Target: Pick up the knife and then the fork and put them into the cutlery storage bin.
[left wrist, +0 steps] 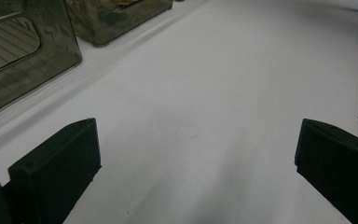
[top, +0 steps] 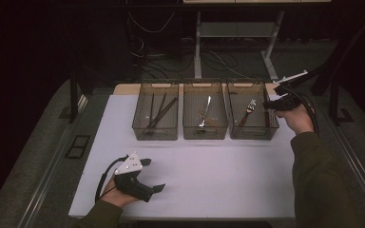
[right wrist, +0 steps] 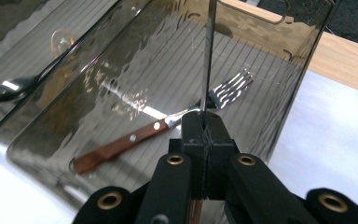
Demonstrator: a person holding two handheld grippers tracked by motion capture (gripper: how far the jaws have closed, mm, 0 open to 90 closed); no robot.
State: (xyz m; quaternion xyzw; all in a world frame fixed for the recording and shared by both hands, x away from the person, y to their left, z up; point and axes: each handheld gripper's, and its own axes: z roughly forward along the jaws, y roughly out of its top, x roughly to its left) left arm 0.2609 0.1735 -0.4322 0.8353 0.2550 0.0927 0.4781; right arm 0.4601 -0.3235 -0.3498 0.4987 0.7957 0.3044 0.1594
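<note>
The right claw [right wrist: 204, 123] was closed on a thin metal utensil [right wrist: 208, 56], whose shaft rose straight up from between the 2 pressed jaws; which kind of utensil it was could not be told, because its end went out of the picture. In the high view this right claw [top: 272, 105] stood at the right edge of the right bin [top: 252, 133], the last of 3 smoky transparent bins placed side by side at the far part of the white tabletop [top: 218, 175]. Inside the right bin lay a fork [right wrist: 168, 123] with a wooden handle, flat on the ribbed bottom. The middle bin [top: 205, 132] held a spoon [top: 205, 111], and the left bin [top: 155, 133] held some long dark sticks [top: 159, 113]. The left claw [top: 153, 175] rested low on the near left part of the tabletop, well apart from the bins, with its jaws standing wide and nothing between them
</note>
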